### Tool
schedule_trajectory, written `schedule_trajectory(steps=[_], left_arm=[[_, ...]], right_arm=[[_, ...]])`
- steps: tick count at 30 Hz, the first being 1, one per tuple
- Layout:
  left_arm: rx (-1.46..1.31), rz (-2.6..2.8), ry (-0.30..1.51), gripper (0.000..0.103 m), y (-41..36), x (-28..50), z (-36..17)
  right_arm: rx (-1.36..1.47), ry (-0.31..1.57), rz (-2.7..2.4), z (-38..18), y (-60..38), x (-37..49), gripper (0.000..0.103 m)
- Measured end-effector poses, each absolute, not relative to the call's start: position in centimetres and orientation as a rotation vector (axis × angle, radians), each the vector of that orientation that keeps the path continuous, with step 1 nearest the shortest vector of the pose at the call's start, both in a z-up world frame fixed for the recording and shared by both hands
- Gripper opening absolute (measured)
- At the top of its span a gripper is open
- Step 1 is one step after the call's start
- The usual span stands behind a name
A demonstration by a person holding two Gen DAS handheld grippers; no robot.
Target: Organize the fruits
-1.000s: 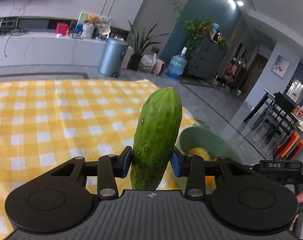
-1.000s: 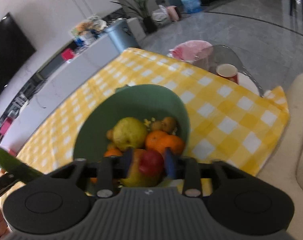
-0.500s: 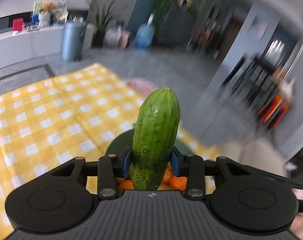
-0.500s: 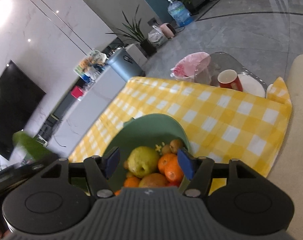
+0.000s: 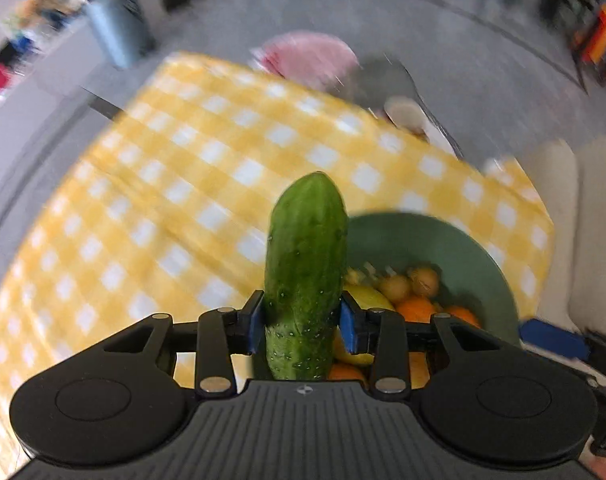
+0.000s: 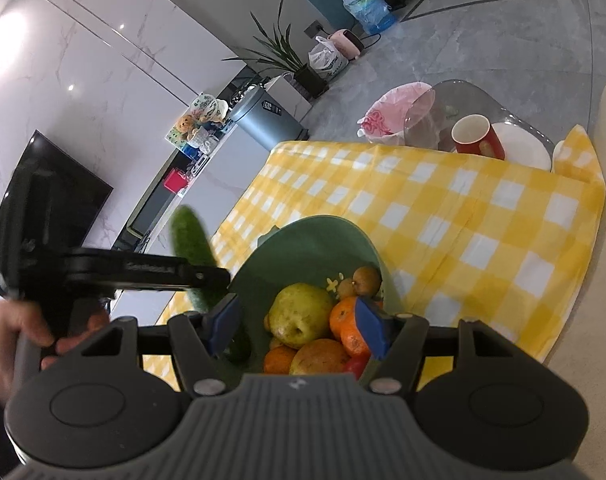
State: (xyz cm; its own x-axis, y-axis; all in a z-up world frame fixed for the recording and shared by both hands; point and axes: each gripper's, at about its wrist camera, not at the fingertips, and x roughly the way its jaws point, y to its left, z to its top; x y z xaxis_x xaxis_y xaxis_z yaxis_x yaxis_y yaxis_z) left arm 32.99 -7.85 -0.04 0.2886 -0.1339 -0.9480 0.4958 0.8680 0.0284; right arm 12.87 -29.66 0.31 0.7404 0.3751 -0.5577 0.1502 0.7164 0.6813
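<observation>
My left gripper point(image 5: 301, 326) is shut on a green cucumber point(image 5: 305, 264), held upright over the left rim of a green bowl point(image 5: 419, 236). The bowl holds a yellow-green pear point(image 6: 301, 312), oranges point(image 6: 345, 326) and small brown fruits point(image 6: 367, 277). In the right wrist view the cucumber point(image 6: 191, 240) and the left gripper point(image 6: 143, 270) are at the bowl's point(image 6: 303, 240) left edge. My right gripper point(image 6: 297, 326) is open and empty just above the fruit.
The bowl stands on a yellow checked tablecloth point(image 6: 463, 216). A red cup point(image 6: 477, 136) and a white plate point(image 6: 523, 146) sit on a glass side table at the far right. A pink-lined bin point(image 6: 391, 114) is beyond the table. A cream sofa point(image 5: 575, 220) is on the right.
My left gripper has swung right and tilted down with the cucumber, reaching the bowl's rim. My right gripper let go of a red-yellow fruit into the bowl, opened and lifted back.
</observation>
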Motion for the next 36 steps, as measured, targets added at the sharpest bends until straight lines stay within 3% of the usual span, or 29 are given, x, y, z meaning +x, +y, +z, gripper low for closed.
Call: schedule_trajectory(steps=[9,13,16,29,31,36], left_arm=[[0.498,-0.358,1.145,0.047,-10.8,32.4,-3.5],[0.554,-0.415,1.039,0.067,-10.7,30.0,-2.1],[0.558,-0.423,0.971,0.073,-10.3,28.1,-0.8],[0.361,-0.214,0.803,0.077,-7.1,19.7,4.1],[0.298,-0.196,0.776,0.077,-6.4,18.0,4.6],[0.124,-0.124,0.763,0.077,-5.0,14.1,5.2]], right_arm=[[0.805,0.757,0.137,-0.6,-30.3,13.2,0.061],[0.794,0.758,0.140,-0.4,-30.2,13.2,0.062],[0.780,0.749,0.150,0.1,-30.2,13.1,0.077],[0.596,0.700,0.153,5.3,-30.0,9.9,0.084],[0.525,0.723,0.163,5.9,-30.1,9.3,0.091],[0.379,0.817,0.129,5.7,-30.6,8.0,0.092]])
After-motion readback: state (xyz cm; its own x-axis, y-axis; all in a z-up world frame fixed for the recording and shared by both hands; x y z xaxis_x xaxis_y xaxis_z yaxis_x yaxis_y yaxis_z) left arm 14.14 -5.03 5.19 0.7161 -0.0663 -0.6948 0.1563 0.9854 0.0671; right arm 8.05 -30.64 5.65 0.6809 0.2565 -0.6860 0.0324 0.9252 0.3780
